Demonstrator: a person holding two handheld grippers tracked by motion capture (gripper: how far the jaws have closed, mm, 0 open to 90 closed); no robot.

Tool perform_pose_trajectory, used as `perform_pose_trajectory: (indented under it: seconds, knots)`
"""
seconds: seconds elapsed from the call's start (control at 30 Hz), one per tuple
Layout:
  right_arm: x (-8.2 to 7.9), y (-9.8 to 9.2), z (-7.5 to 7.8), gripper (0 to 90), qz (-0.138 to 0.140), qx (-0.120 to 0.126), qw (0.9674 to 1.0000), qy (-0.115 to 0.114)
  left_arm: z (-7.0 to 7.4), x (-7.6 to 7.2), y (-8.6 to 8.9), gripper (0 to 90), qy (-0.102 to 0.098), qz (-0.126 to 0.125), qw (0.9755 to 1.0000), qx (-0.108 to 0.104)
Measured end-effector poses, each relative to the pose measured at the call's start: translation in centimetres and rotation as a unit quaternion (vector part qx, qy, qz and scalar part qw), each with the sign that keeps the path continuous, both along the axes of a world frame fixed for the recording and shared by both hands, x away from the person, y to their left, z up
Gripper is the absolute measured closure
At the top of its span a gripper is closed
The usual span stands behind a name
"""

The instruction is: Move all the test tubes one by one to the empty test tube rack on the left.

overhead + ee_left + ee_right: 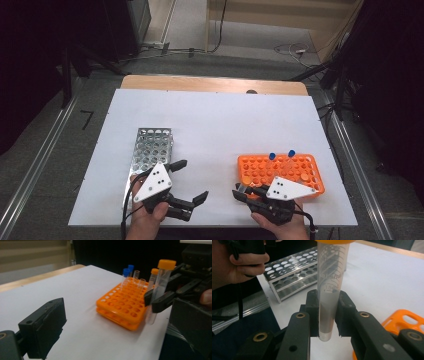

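- The right tool (327, 315) pinches a clear tube (331, 287) with an orange cap. Its two black jaws press on the tube's sides.
- The tube stands upright in the air, just off the near-left corner of the orange rack (280, 170).
- Two tubes with blue caps (272, 156) stand at the far side of the orange rack.
- The left tool (190, 181) is spread wide with nothing in it. It is just beside the near end of the metal rack (152, 145).
- Both racks sit well apart on the white desk (215, 120).

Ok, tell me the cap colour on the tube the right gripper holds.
Orange cap, clearest in the left gripper view.
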State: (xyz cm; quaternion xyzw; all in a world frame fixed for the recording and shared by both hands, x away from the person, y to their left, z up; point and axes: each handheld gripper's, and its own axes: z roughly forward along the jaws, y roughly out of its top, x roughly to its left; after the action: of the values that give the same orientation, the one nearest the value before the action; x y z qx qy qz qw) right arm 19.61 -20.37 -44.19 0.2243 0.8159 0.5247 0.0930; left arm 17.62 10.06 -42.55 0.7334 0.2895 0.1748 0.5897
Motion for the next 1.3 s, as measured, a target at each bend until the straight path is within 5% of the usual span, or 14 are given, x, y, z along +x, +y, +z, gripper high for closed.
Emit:
perform_pose_trajectory:
  seconds: [0.2,0.37,0.53,0.77,0.9,1.3]
  knots:
    - [-0.2,1.2,-0.6,73.1,0.011,-0.008,0.9999,0.003,-0.2,0.0,-2.3,6.1,0.025,-0.027,0.9993,-0.006]
    - [-0.4,2.0,-0.9,73.2,0.022,-0.010,0.9997,0.004,-0.4,0.0,-3.9,18.9,0.046,-0.027,0.9986,-0.003]
    - [-0.6,2.7,-1.2,73.1,0.032,-0.016,0.9994,0.004,-0.9,0.1,-5.1,34.0,0.060,-0.061,0.9964,-0.003]
    - [-0.7,2.9,-1.3,73.2,0.038,-0.018,0.9991,0.005,-1.1,-0.2,-5.5,56.3,0.032,-0.061,0.9975,0.011]
    - [-0.6,3.0,-1.3,73.2,0.042,-0.018,0.9990,0.003,-1.2,-0.2,-5.7,65.0,0.035,-0.076,0.9964,0.011]
    - [-0.5,3.0,-1.6,73.0,0.052,-0.012,0.9984,0.016,-1.3,-0.1,-5.8,74.2,0.043,-0.090,0.9949,0.013]
